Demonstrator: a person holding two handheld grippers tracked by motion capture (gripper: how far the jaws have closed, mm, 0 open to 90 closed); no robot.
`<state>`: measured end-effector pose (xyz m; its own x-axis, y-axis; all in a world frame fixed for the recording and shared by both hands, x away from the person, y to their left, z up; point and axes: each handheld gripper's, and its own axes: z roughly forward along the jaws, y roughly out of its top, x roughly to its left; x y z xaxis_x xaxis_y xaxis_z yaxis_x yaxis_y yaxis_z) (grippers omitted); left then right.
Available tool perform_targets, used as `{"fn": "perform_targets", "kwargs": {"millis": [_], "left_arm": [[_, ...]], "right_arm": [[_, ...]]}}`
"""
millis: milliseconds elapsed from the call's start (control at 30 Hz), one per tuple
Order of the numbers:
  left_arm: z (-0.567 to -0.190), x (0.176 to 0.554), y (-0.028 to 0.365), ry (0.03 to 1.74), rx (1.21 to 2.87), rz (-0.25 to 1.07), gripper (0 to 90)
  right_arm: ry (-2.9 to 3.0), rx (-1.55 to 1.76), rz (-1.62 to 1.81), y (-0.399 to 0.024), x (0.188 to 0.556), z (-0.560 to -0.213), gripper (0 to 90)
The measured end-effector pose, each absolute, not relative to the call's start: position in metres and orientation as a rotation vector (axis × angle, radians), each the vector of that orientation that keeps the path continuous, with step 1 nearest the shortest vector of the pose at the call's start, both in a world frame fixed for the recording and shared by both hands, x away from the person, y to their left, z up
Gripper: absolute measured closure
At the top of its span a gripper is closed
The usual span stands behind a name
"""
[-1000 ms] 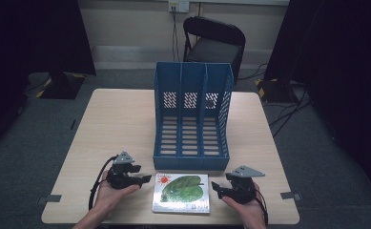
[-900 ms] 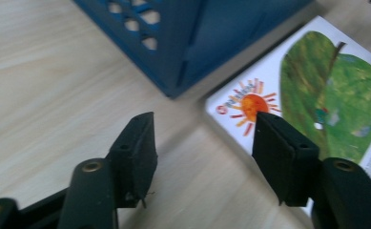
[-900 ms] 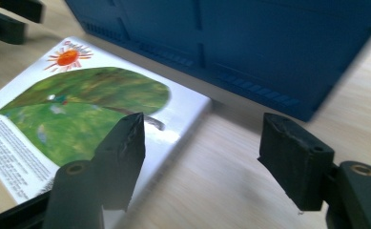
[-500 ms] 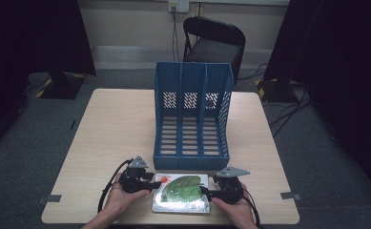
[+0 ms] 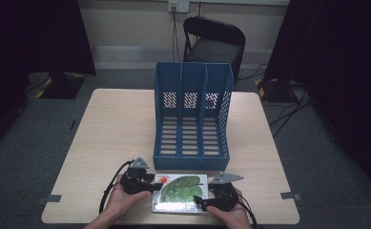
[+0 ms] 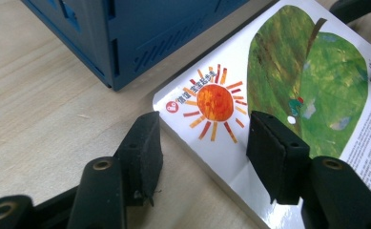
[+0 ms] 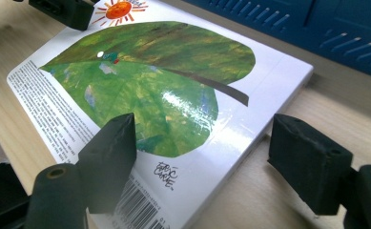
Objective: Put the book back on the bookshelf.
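The book (image 5: pixel 179 192) lay flat on the table (image 5: pixel 111 129), just in front of the blue rack (image 5: pixel 192 114), long side going left to right. The left gripper (image 6: pixel 202 148) was open around the book's left corner, its jaws having just opened a bit. The right gripper (image 7: pixel 202 157) had just been opening too, wide around the right corner. Neither squeezed yet. The book's underside was hidden.

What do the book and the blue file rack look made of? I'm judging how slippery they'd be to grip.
Book: looks like thick glossy board; light glares off its printed leaf cover and the edge shows a stiff white slab. File rack: probably moulded plastic, with one even blue colour, thin walls and slotted vents; its finish looks fairly matte.
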<state>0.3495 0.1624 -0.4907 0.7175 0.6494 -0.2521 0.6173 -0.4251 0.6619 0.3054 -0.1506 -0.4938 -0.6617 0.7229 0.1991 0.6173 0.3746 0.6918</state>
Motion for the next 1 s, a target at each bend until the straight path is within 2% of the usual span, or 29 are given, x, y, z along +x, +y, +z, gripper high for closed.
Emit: {"fn": "perform_targets", "kwargs": {"millis": [267,433,633,1000], "left_arm": [[-0.491,0.35,0.165,0.983,2.14,0.074,42.1],[-0.491,0.349,0.164,1.004,2.118,0.042,33.2],[-0.493,0.352,0.164,1.007,2.1,0.063,29.9],[-0.49,0.354,0.173,1.051,1.992,-0.017,30.9]], "right_arm": [[2.52,1.199,1.167,-0.143,0.297,-0.495,21.1],[2.537,1.182,1.164,-0.14,0.296,-0.495,19.5],[2.549,1.176,1.162,-0.14,0.297,-0.494,19.2],[2.586,1.147,1.163,-0.137,0.297,-0.494,14.4]]}}
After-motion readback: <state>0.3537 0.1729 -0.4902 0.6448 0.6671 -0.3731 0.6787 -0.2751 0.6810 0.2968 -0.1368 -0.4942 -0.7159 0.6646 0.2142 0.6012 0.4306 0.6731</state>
